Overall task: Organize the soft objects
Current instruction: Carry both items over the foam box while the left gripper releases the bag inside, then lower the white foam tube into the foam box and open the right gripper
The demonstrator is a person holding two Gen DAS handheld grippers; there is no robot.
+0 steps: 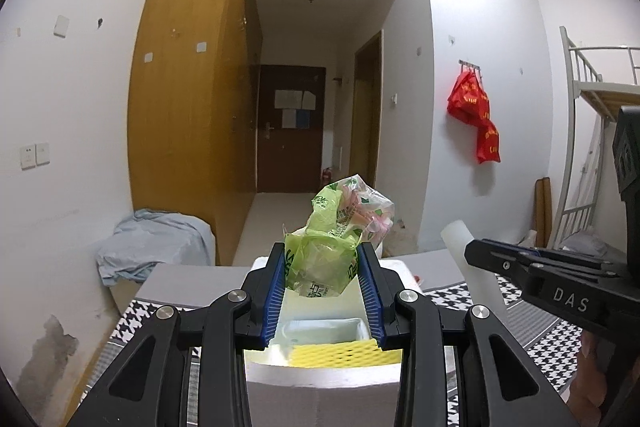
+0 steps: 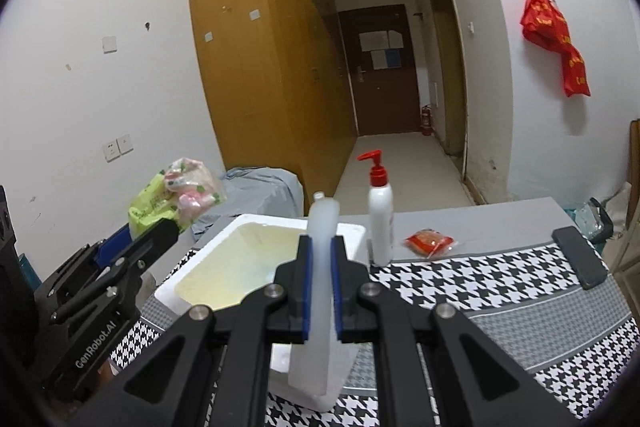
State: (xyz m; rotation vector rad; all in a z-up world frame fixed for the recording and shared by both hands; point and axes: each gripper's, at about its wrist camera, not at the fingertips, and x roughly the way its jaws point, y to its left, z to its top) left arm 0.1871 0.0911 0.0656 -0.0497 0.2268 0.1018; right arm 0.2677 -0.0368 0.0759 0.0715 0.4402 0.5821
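Both of my hand-held grippers are loaded. My left gripper [image 1: 321,269] is clamped on a crumpled green and pink printed plastic wrapper [image 1: 338,233], which bulges up between the blue ribbed pads at the centre of the left wrist view. My right gripper [image 2: 320,267] is squeezed almost fully together on a translucent white soft plastic bottle [image 2: 320,279], which stands upright in the lower middle of the right wrist view.

Below and ahead of the wrapper sits the white foam box [image 1: 324,383], open at the top, on the black-and-white houndstooth cloth [image 2: 460,287]. A yellow mesh sponge [image 1: 340,351] already lies inside it, at the bottom centre of the left view. A white pump bottle with a red top [image 2: 380,215] and a small red packet [image 2: 430,242] wait right of centre in the right view, beside the box.

I judge the step in hand to be dropping these soft things into the box. To do it well I should bring each gripper squarely over the opening, lower it past the rim, then ease the pads apart so the light wrapper does not spring out. Taking turns would keep the two grippers from colliding over the box.

Both grippers point slightly downward, with mine on the left reaching in from the lower left of the right view.
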